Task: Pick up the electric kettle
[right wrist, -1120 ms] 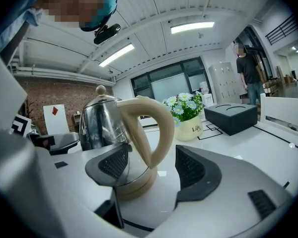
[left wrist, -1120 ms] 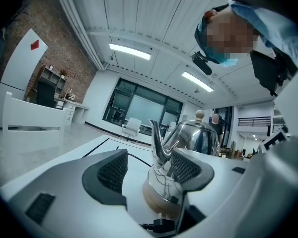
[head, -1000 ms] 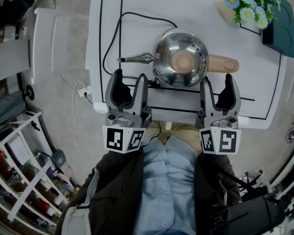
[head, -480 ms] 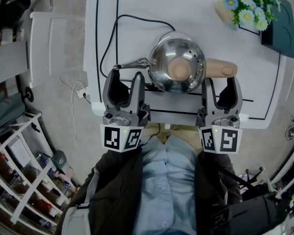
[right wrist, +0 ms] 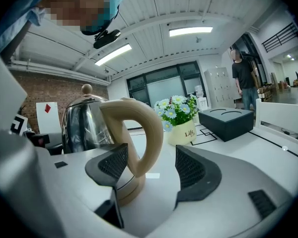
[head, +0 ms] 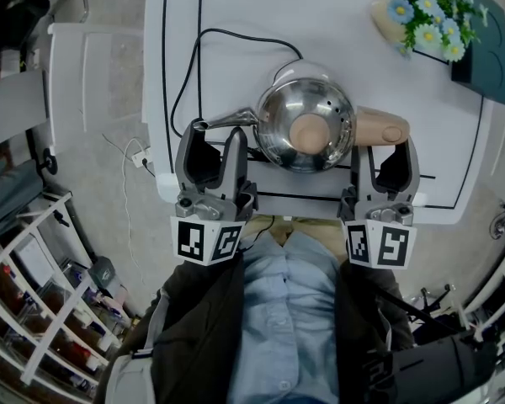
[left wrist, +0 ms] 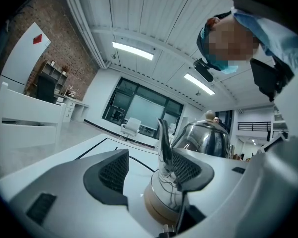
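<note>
The electric kettle [head: 307, 124] stands near the tabletop's [head: 337, 15] front edge, not yet lifted. The right gripper [head: 383, 146] is wide open around the handle [right wrist: 139, 128]. The left gripper [head: 215, 133] is open wide at the spout [left wrist: 164, 143].

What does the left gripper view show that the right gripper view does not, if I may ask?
Only the left gripper view shows the kettle's spout, seen in the gap of the left gripper's open jaws, and a white chair. Only the right gripper view shows the beige handle, framed by the right gripper's open jaws, the flower pot, the dark box and a standing person. Both show the steel kettle body on the white table.
</note>
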### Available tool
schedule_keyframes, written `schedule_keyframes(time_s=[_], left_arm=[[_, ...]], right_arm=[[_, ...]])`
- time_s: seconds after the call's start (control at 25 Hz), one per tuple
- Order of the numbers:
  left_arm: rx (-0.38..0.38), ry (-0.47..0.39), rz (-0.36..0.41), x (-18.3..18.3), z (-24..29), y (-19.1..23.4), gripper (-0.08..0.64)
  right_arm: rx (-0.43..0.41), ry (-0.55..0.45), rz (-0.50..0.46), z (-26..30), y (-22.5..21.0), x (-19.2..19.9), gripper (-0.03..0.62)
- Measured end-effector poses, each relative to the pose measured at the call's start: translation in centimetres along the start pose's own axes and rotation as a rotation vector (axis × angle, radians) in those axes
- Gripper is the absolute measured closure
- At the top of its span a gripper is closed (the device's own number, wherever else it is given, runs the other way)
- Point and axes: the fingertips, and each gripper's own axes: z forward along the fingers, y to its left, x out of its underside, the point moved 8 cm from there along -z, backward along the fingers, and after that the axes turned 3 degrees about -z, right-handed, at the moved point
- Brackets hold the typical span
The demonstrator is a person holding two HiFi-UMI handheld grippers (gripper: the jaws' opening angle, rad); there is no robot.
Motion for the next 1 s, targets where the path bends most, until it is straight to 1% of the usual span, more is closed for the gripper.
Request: schedule_keyframes(time_s=[0.4, 0.64, 1.0], left_arm=[[0.005, -0.015, 0.004, 0.5, 0.2, 0.2, 0.293], [0.006, -0.016, -0.011, 0.3, 0.5, 0.2, 0.295], [0.014, -0.024, -0.012, 0.1, 1.4, 0.5, 0.295]], right_arm=[[0.007, -0.009, -0.02, 0.4, -0.5, 0.3, 0.307], [0.014, -0.018, -0.03, 0.8, -0.8, -0.3, 0.307], [0.023, -0.022, -0.028, 1.5, -1.3, -0.4, 0.307]])
